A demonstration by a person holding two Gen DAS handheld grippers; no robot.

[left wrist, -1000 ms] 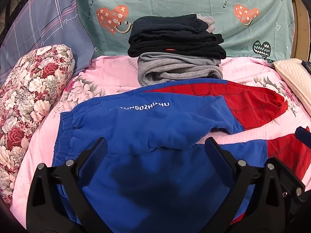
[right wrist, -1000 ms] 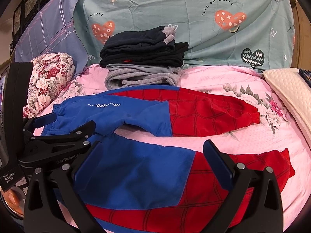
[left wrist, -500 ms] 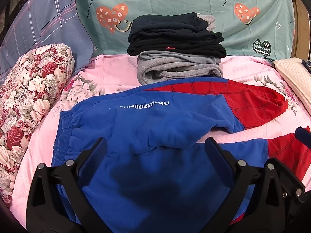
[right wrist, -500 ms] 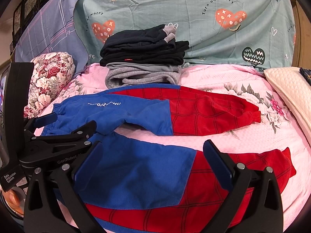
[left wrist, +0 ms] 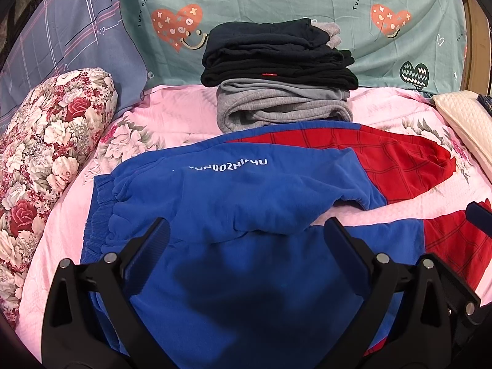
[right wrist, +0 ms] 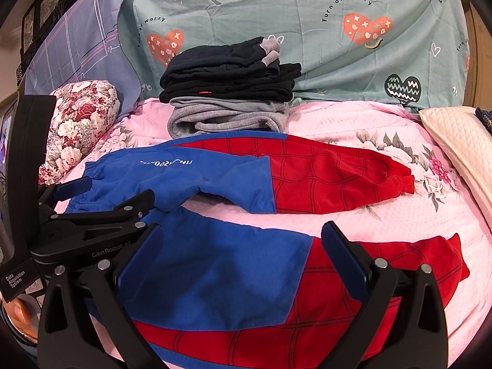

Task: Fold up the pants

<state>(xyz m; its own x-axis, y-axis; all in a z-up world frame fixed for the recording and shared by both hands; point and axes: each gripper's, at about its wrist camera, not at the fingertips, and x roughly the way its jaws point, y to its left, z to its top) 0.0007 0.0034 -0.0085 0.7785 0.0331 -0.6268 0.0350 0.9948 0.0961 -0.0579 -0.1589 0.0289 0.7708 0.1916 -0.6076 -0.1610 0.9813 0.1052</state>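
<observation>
Blue and red pants point(left wrist: 233, 196) lie spread on the pink bed, waistband at the left, both legs running right and apart from each other. The far leg ends in a red cuff point(right wrist: 406, 181); the near leg point(right wrist: 233, 270) lies under my right gripper. My left gripper point(left wrist: 246, 240) is open and empty, hovering over the blue waist and seat area. My right gripper point(right wrist: 241, 246) is open and empty over the near leg, where blue meets red. The left gripper also shows at the left of the right wrist view point(right wrist: 92, 215).
A stack of folded black and grey pants point(left wrist: 276, 73) sits at the back against a teal pillow point(left wrist: 307, 6). A floral bolster point(left wrist: 46, 153) lies at the left, a cream quilted cushion point(right wrist: 461, 141) at the right. The pink floral bedspread point(right wrist: 369, 215) surrounds the pants.
Both views have shifted very slightly; the grippers stay open over the pants and the pants have not moved.
</observation>
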